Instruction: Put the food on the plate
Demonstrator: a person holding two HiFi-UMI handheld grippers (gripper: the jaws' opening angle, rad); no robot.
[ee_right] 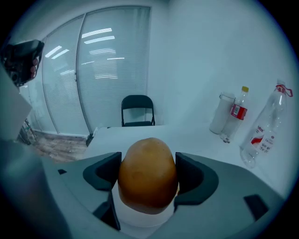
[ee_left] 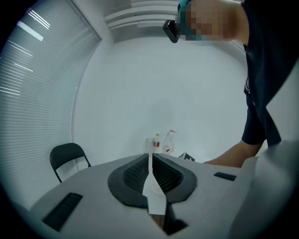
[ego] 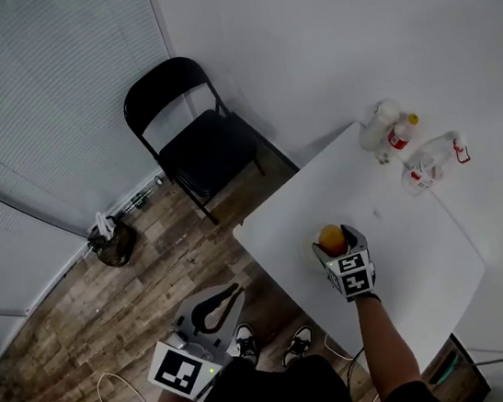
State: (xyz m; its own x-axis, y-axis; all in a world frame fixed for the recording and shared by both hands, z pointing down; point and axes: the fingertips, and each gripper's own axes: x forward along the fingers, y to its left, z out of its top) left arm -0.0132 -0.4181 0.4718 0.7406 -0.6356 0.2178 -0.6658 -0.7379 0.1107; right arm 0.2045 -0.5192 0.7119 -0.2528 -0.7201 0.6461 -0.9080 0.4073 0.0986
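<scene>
White table (ego: 426,254), brown roundish food (ee_right: 148,175) clamped in right hand-held gripper (ego: 334,247)

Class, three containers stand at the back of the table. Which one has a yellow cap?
The small bottle with the red label, standing between the plain white container and the clear spray bottle, which has a red trigger.

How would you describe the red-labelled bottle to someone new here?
On the white table, three containers stand by the far wall. The bottle is the middle one, between a white container and a spray bottle; only it has a yellow cap.
</scene>
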